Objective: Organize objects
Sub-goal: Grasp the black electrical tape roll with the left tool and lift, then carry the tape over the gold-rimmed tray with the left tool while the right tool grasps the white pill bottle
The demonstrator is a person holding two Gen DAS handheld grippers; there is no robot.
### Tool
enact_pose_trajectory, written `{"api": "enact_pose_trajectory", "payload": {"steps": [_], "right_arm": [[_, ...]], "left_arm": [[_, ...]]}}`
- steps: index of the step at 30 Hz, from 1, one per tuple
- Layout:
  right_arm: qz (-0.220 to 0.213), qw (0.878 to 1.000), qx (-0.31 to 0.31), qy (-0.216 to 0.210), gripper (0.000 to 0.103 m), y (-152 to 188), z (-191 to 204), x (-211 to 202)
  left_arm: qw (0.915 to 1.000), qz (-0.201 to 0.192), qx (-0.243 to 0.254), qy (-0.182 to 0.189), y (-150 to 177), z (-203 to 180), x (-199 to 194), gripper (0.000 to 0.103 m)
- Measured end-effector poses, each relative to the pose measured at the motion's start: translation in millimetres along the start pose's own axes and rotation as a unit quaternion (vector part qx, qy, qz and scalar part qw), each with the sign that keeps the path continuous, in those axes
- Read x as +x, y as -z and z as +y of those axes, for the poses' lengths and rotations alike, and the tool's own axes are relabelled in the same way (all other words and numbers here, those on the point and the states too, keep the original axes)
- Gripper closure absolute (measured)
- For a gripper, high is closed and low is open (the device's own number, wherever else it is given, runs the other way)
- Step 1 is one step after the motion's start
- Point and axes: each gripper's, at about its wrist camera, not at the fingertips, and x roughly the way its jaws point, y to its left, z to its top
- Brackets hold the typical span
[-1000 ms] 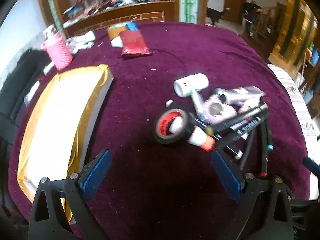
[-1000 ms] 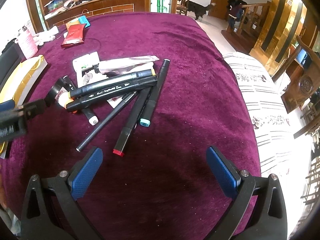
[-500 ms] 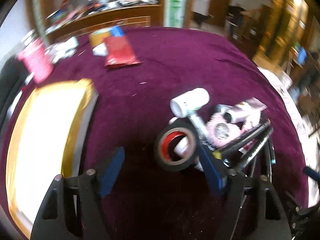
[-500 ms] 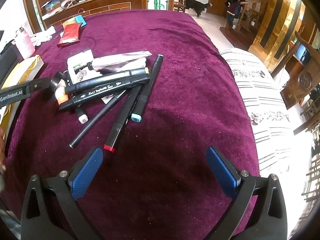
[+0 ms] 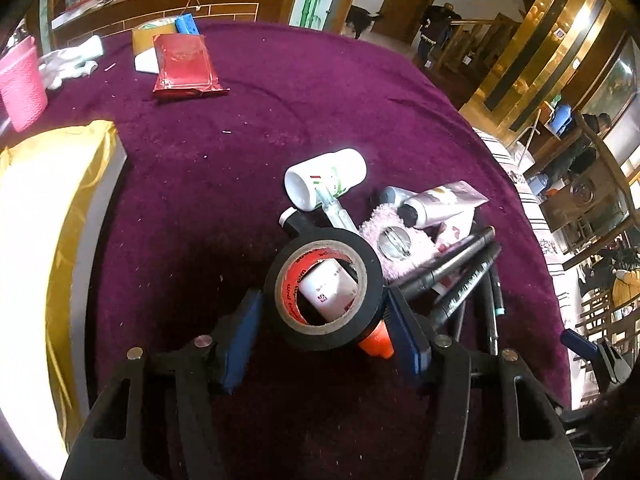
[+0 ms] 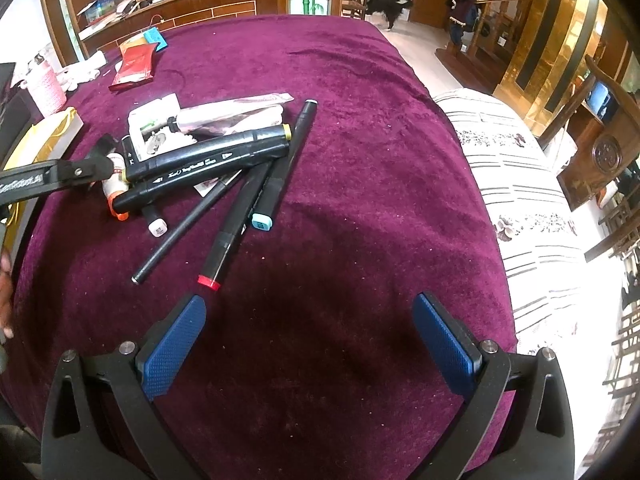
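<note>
While a second ago the left gripper (image 5: 324,336) hung wide open short of the pile, its jaws have just been closing and now bracket the black tape roll (image 5: 323,289), pads at its sides, though firm contact is unclear. That roll lies on the tabletop (image 5: 280,120) over a small white tube (image 5: 330,289), so I judge pickup imminent. Over bare cloth the right gripper (image 6: 308,344) stands open and empty beside the markers (image 6: 208,164).

Napped velvety purple tablecloth (image 6: 360,128); glossy black tape roll (image 5: 324,292); textured blue fingers (image 6: 176,340).
</note>
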Motion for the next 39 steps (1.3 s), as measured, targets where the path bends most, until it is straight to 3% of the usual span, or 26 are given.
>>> {"api": "enact_pose_trajectory", "payload": {"steps": [9,13,18,23,26,34,38,39], "right_arm": [[-0.002,0.999,-0.010,-0.030,0.000,-9.6,13.5,-3.4],[-0.007,0.999,0.000,-0.054,0.000,-29.4,13.8,-6.7],[-0.020,0.996,-0.005,-0.091,0.000,-77.4,26.0,-7.0],[0.021,0.978,0.027,-0.207,0.000,-136.3,54.1,14.6],[0.056,0.967,0.061,-0.242,0.000,-162.8,74.0,39.2],[0.115,0.963,0.129,-0.207,0.001,-185.3,102.0,95.4],[0.116,0.971,0.124,-0.169,0.011,-189.3,119.0,107.0],[0.116,0.972,0.121,-0.164,0.025,-190.4,119.1,107.1]], "left_arm": [[0.9989,-0.033,-0.027,-0.022,19.9,9.8,-44.7,0.048],[0.9977,-0.047,-0.029,-0.040,33.5,13.5,-72.0,0.048],[0.9959,-0.053,-0.038,-0.063,50.7,22.5,-94.4,0.048],[0.9933,-0.056,-0.061,-0.080,67.6,39.2,-111.8,0.048],[0.9919,-0.058,-0.068,-0.091,74.3,52.3,-117.7,0.048],[0.9901,-0.055,-0.076,-0.104,70.5,93.1,-122.7,0.048],[0.9902,-0.056,-0.071,-0.106,64.5,111.2,-125.3,0.048],[0.9903,-0.056,-0.070,-0.105,62.3,115.6,-125.0,0.048]]}}
